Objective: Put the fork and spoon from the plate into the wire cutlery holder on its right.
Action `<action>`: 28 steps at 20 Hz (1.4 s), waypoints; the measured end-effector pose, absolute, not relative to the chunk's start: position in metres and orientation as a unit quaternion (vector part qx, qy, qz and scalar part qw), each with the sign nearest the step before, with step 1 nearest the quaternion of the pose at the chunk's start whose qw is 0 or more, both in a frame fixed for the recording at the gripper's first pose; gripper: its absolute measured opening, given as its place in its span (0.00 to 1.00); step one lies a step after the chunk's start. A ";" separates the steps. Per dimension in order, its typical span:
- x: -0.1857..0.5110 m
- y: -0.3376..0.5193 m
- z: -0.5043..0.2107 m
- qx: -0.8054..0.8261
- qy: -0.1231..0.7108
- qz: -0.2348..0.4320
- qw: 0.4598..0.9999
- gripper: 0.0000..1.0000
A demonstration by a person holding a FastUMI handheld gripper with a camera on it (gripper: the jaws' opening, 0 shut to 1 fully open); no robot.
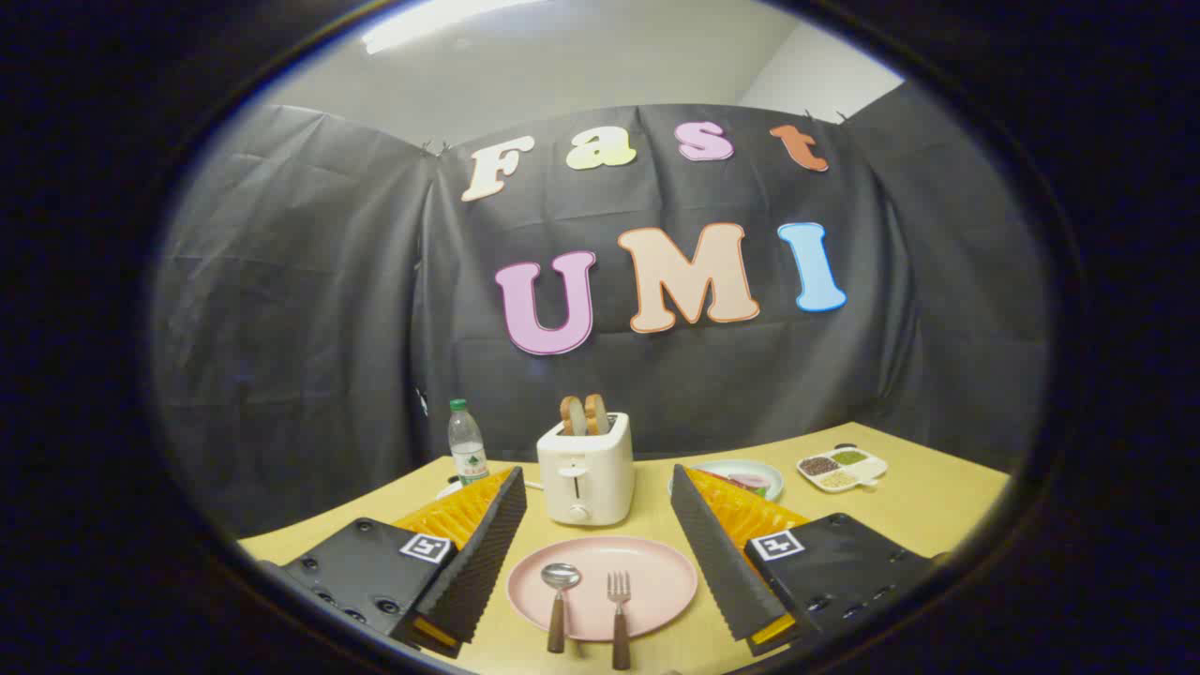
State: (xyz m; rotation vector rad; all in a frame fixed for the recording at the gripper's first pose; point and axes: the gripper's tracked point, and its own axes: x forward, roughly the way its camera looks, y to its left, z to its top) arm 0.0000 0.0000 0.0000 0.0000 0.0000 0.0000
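Observation:
A pink plate [647, 567] lies on the yellow table between my two fingers. On it rest a spoon [560, 589] on the left and a fork [619, 605] on the right, both with brown wooden handles that reach over the plate's near rim. My gripper [600, 534] hangs above the plate, open wide, with nothing between its fingers.
Just beyond the plate stands a white toaster [586, 469] with two slices of bread in it. A water bottle [465, 442] stands behind the left finger. Beyond the right finger lie a pale green plate [750, 476] with food and a divided white dish [841, 467].

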 end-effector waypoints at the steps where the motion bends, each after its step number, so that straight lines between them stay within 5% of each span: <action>1: -0.001 0.003 -0.005 -0.009 0.005 0.005 1.000 0.99; 28: -0.032 -0.017 -0.113 -0.012 0.181 -0.024 0.983 0.98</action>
